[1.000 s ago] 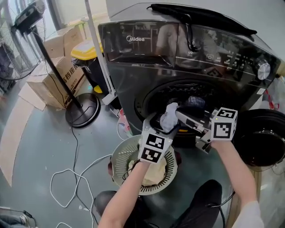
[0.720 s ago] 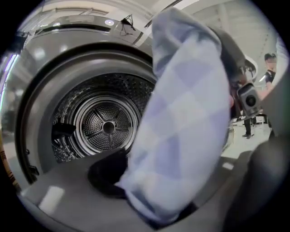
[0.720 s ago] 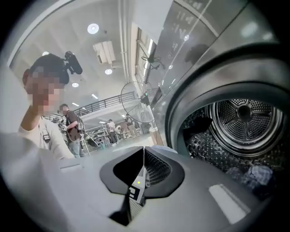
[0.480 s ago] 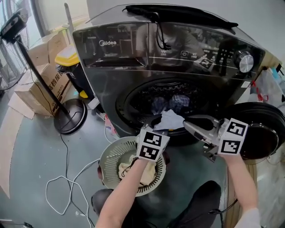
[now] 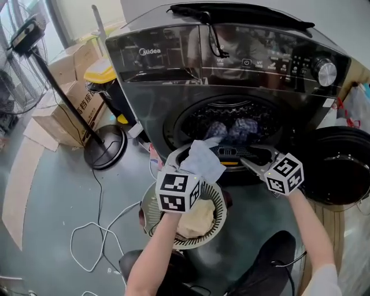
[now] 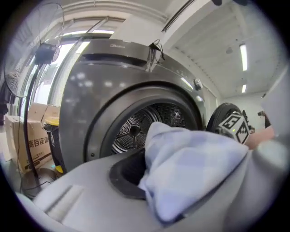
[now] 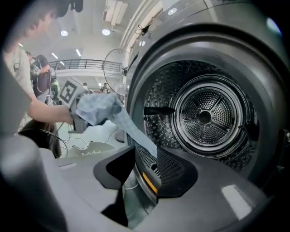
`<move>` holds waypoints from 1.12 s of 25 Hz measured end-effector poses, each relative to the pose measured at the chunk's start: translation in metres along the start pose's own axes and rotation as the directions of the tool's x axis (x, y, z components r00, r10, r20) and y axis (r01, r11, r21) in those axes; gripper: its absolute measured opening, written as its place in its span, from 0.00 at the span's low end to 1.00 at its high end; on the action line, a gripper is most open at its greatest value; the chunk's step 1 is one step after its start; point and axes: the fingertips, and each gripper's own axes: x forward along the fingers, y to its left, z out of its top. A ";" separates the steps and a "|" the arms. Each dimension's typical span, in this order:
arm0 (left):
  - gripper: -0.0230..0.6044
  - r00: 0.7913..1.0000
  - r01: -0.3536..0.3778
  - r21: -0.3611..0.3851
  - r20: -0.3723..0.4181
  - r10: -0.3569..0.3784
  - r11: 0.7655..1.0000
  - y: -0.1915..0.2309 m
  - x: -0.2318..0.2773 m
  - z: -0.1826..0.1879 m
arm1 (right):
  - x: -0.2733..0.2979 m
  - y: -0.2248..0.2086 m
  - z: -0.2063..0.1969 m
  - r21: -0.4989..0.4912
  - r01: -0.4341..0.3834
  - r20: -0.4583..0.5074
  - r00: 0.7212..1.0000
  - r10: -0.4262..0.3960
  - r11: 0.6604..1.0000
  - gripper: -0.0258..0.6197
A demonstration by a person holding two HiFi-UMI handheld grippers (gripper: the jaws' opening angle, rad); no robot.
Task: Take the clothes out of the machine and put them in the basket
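A dark grey front-loading machine [image 5: 173, 110] stands with its round door [image 5: 341, 167] swung open to the right. Bluish clothes [image 5: 231, 128] lie in the drum [image 7: 206, 118]. My left gripper [image 5: 193, 169] is shut on a pale blue cloth [image 5: 202, 159], which fills its jaws [image 6: 190, 167] in front of the opening, above the basket's far rim. A tail of the cloth [image 7: 131, 129] hangs toward my right gripper [image 7: 145, 181]. That gripper [image 5: 250, 159] sits at the opening's lower edge; its jaws have just been opening and nothing is pressed between the pads.
A round pale slatted basket [image 5: 151, 214] on the floor below the opening holds a cream garment [image 5: 196, 219]. A standing fan's base [image 5: 107, 144], cardboard boxes [image 5: 63, 110], a yellow-lidded bin [image 5: 104, 72] and a white cable [image 5: 92, 243] lie left. A black item [image 5: 243, 13] rests on top of the machine.
The pale blue cloth passed from my right gripper to my left, which shut on it and lifted it toward the basket side. My right gripper let go and dropped lower.
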 end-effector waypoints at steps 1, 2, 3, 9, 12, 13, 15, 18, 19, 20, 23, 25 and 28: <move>0.17 1.000 -0.007 0.008 0.007 0.007 1.000 0.003 -0.009 0.003 | 0.010 -0.002 -0.003 -0.014 0.026 0.000 1.000 -0.026 1.000 0.24; 0.17 1.000 -0.013 0.014 0.015 0.013 1.000 0.005 -0.018 0.007 | 0.021 -0.002 -0.007 -0.029 0.048 -0.002 0.999 -0.048 0.998 0.27; 0.17 1.000 -0.020 0.018 0.024 0.020 1.000 0.006 -0.026 0.010 | 0.032 -0.002 -0.011 -0.050 0.063 -0.009 0.998 -0.064 0.997 0.30; 0.17 0.998 -0.066 0.110 0.013 0.065 0.992 0.009 -0.083 0.015 | 0.107 0.009 -0.038 -0.233 0.079 -0.093 0.990 -0.103 0.969 0.50; 0.17 0.998 -0.062 0.128 0.013 0.061 0.990 0.005 -0.110 0.017 | 0.140 0.007 -0.055 -0.300 0.089 -0.146 0.980 -0.138 0.950 0.53; 0.17 0.998 -0.069 0.124 0.015 0.067 0.990 0.006 -0.118 0.018 | 0.150 0.005 -0.062 -0.304 0.101 -0.159 0.975 -0.155 0.947 0.53; 0.17 0.995 -0.096 0.113 0.021 0.094 0.989 0.011 -0.134 0.020 | 0.165 0.000 -0.066 -0.287 0.138 -0.164 0.968 -0.191 0.948 0.52; 0.17 0.991 -0.135 0.129 0.032 0.132 0.982 0.017 -0.154 0.020 | 0.174 0.004 -0.053 -0.216 0.180 -0.124 0.970 -0.210 0.960 0.15; 0.17 0.989 -0.149 0.131 0.033 0.146 0.980 0.020 -0.160 0.019 | 0.176 0.009 -0.046 -0.188 0.177 -0.098 0.975 -0.198 0.966 0.09; 0.17 0.986 -0.166 0.126 0.029 0.164 0.978 0.024 -0.164 0.016 | 0.178 0.015 -0.039 -0.163 0.172 -0.070 0.980 -0.185 0.972 0.08; 0.17 0.982 -0.186 0.115 0.002 0.187 0.976 0.029 -0.172 0.006 | 0.175 0.037 -0.007 -0.086 0.137 0.033 0.990 -0.135 0.987 0.08; 0.17 0.986 -0.165 0.137 -0.016 0.169 0.977 0.025 -0.170 -0.001 | 0.167 0.053 0.017 -0.021 0.088 0.104 0.991 -0.085 0.996 0.08; 0.20 0.992 -0.116 0.173 -0.036 0.123 0.978 0.011 -0.160 -0.008 | 0.145 0.074 0.048 0.082 0.008 0.194 0.981 -0.024 0.997 0.08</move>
